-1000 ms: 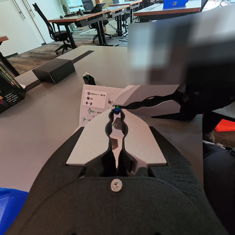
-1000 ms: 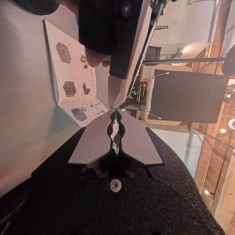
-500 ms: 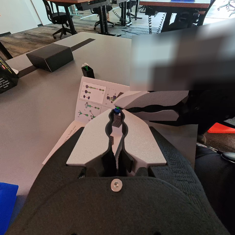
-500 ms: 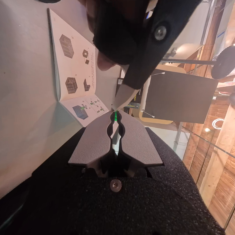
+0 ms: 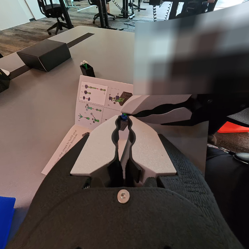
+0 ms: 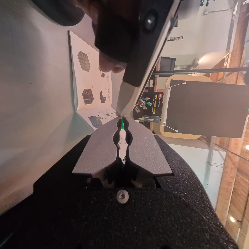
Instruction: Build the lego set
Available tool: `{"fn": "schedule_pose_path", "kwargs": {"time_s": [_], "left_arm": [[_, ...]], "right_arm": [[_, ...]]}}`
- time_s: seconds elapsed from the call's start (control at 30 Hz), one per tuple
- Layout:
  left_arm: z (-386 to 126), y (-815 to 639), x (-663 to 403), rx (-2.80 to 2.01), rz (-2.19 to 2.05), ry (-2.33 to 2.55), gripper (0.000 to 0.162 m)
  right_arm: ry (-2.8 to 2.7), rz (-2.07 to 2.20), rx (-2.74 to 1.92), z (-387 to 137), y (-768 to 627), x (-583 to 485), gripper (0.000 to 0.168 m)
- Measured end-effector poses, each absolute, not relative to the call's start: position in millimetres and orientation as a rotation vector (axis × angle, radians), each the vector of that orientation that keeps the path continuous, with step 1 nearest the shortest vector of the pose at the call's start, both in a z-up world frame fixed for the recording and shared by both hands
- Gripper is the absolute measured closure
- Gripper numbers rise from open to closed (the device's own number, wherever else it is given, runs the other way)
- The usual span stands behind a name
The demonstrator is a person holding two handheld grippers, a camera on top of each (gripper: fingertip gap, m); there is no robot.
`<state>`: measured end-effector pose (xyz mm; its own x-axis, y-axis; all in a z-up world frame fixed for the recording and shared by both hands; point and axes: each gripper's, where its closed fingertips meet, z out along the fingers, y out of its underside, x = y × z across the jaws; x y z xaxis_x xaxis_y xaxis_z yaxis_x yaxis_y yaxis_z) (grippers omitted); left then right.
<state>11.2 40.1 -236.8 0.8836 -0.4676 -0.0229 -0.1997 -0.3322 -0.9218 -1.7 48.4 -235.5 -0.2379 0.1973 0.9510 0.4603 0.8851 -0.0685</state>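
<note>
On the grey table, the left gripper pinched a blue flower piece; the right gripper clamped a green stem against it. Beneath lay the instruction booklet; beyond, a black vase and black box.

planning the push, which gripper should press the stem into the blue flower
Right. The right gripper grips the green stem lengthwise, aimed at the blue flower pinched in the left gripper, which can brace.
</note>
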Motion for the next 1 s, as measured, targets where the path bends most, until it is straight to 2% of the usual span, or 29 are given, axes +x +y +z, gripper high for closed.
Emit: {"fn": "schedule_pose_path", "kwargs": {"time_s": [0.27, 0.43, 0.5, 0.63, 0.67, 0.83, 1.0], "left_arm": [[-235, 39, 18, -1.886, -0.289, 0.533, 0.152], [-230, 35, 21, -1.841, -0.388, 0.487, 0.152], [-220, 33, 23, -1.779, -0.452, 0.463, 0.152], [-166, 20, 33, -1.418, -0.89, 0.274, 0.152], [-155, 18, 32, -1.339, -0.982, 0.213, 0.152], [-134, 21, 34, -1.141, -1.207, 0.037, 0.153], [-129, 25, 38, -1.072, -1.299, -0.033, 0.152]], "right_arm": [[-1.827, -0.076, -0.647, -235, 48, 7, 0.165], [-1.72, 0.239, -0.869, -221, 53, 17, 0.165], [-1.615, 0.511, -0.972, -206, 47, 18, 0.165], [-0.859, 1.793, -1.075, -123, 38, 37, 0.166], [-0.685, 1.987, -1.066, -116, 46, 41, 0.166], [-0.462, 2.243, -1.017, -119, 45, 37, 0.166], [-0.437, 2.27, -0.97, -112, 37, 33, 0.165]]}}
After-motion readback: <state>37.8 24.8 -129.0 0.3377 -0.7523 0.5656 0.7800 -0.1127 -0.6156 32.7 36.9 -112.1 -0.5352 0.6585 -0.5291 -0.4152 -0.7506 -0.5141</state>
